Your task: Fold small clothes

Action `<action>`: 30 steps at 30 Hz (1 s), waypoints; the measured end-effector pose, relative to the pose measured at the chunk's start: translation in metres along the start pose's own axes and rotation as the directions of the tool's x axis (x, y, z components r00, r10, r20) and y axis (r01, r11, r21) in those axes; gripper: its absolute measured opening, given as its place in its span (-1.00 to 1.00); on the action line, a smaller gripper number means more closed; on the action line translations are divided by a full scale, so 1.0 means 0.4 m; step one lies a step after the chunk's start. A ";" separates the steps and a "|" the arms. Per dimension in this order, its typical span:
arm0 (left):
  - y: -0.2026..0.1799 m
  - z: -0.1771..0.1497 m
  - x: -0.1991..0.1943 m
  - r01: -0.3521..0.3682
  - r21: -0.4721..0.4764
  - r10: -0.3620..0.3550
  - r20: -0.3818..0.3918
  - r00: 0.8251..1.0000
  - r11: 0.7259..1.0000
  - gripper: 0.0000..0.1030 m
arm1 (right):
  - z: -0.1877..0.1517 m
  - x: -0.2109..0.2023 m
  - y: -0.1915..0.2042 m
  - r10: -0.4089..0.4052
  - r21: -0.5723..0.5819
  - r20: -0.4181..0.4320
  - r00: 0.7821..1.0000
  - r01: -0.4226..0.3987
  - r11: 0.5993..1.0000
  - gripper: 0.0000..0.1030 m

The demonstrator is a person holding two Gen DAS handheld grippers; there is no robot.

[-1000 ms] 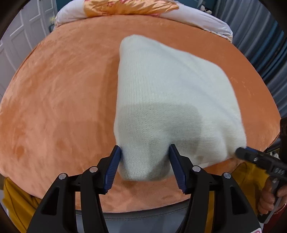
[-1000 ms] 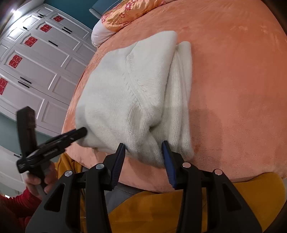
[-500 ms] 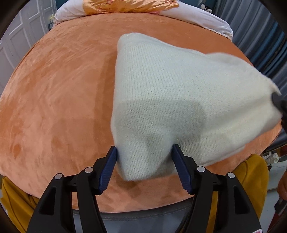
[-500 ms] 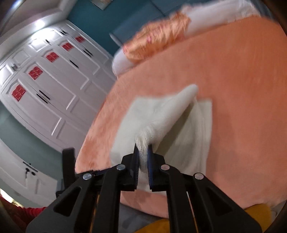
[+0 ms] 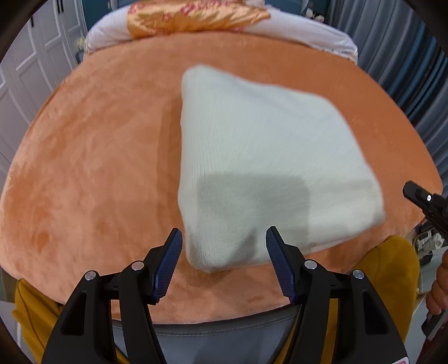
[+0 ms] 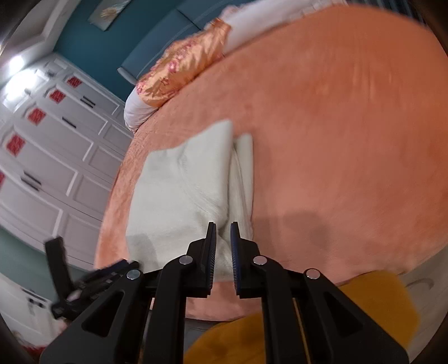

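We have the white knit garment (image 5: 266,156) lying folded on the orange bedspread (image 5: 92,156), toward the near edge of it, well short of the gold pillow (image 5: 196,16) at the far end.

Our left gripper (image 5: 224,253) stands with its jaws fairly wide and closing a little; the near corner of the garment bulges up between the blue pads (image 5: 168,263), and we cannot tell that either pad presses on it. We judge we keep it straddling that corner so the fold stays anchored while the other side is handled.

Our right gripper (image 6: 223,249) has its jaws nearly together and starting to part, a narrow gap showing between them. The garment's near right edge, where a narrow strip peeks out beside the top layer, lies in that gap; whether a pinch of knit is caught we cannot tell.
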State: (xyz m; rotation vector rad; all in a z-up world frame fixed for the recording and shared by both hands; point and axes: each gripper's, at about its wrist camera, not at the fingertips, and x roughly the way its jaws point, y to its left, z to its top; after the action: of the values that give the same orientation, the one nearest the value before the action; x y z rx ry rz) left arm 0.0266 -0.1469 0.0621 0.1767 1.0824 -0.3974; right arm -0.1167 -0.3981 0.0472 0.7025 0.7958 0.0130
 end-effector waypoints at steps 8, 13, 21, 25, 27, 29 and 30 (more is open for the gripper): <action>-0.047 0.024 0.071 -0.064 0.037 0.066 -0.034 0.997 0.997 0.16 | -0.073 0.182 0.093 -0.268 -0.275 -0.161 0.950 0.218 0.936 -0.96; -0.042 0.016 0.084 -0.090 0.031 0.091 -0.030 0.995 0.995 0.16 | -0.058 0.149 0.146 -0.301 -0.297 -0.099 0.948 0.261 0.919 -0.90; -0.060 0.009 0.089 -0.116 0.061 0.118 -0.022 0.993 0.991 0.18 | -0.059 0.214 0.127 -0.337 -0.293 -0.155 0.929 0.283 0.913 -0.90; -0.057 0.012 0.092 -0.116 0.056 0.117 -0.025 0.993 0.992 0.19 | -0.001 0.141 0.185 -0.247 -0.268 -0.082 0.966 0.217 0.938 -0.90; -0.058 0.012 0.094 -0.121 0.058 0.122 -0.023 0.992 0.991 0.19 | 0.028 0.137 0.198 -0.206 -0.264 -0.074 0.976 0.180 0.948 -0.90; -0.061 0.011 0.093 -0.123 0.060 0.124 -0.022 0.992 0.991 0.20 | 0.045 0.179 0.213 -0.229 -0.286 -0.082 0.970 0.197 0.938 -0.90; -0.061 0.011 0.093 -0.120 0.062 0.122 -0.024 0.992 0.991 0.20 | 0.045 0.206 0.207 -0.252 -0.298 -0.099 0.963 0.213 0.930 -0.90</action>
State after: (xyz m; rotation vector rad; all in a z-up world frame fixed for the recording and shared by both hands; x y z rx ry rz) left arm 0.0357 -0.1793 0.0325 0.3012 1.0812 -0.3199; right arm -0.0262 -0.3225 0.0505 0.3323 0.9820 -0.0396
